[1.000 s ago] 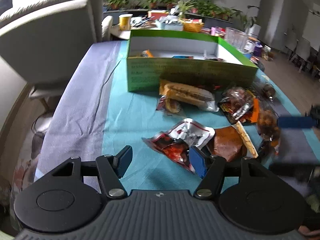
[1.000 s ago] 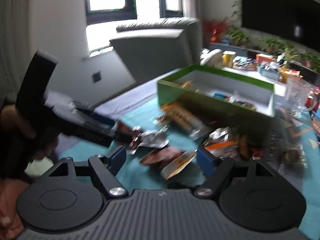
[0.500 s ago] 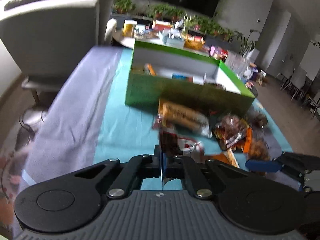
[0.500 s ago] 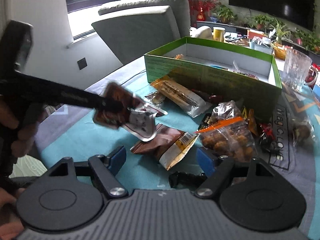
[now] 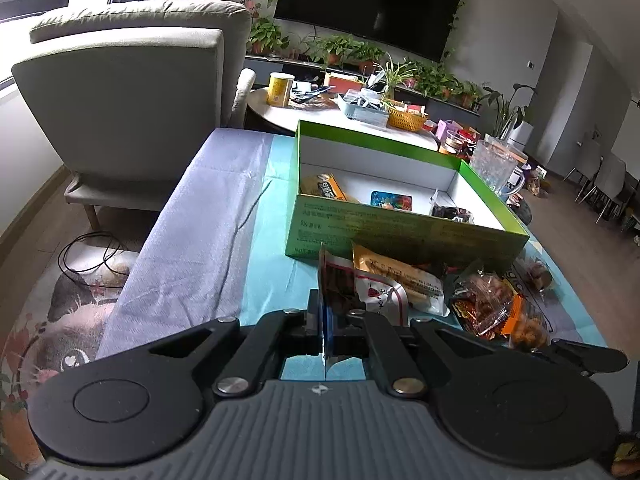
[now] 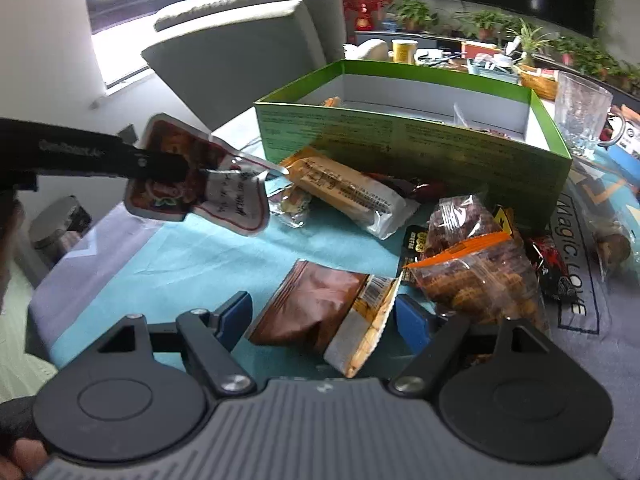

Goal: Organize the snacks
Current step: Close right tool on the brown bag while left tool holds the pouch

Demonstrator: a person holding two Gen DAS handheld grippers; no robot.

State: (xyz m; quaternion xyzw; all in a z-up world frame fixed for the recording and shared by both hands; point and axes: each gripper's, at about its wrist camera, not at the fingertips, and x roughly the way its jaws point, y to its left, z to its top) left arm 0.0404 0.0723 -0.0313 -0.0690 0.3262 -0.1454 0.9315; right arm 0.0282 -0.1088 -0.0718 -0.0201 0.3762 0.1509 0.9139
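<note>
Right wrist view: left tongs (image 6: pixel 176 168) pinch a red pouch (image 6: pixel 192 184) by its edge, clear of the tabletop (image 6: pixel 192 256), short of the green box (image 6: pixel 400 136) — it could slip free. Right tongs (image 6: pixel 320 320), wide, straddle a brown packet (image 6: pixel 312 304) — closing may crush it.

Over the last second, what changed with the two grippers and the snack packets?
The left gripper closed on the flat red-and-white foil snack packet and lifted it off the teal tablecloth. The right gripper, open, came down around the brown-and-yellow packet, not yet gripping. The green cardboard box and other snacks stayed put.
</note>
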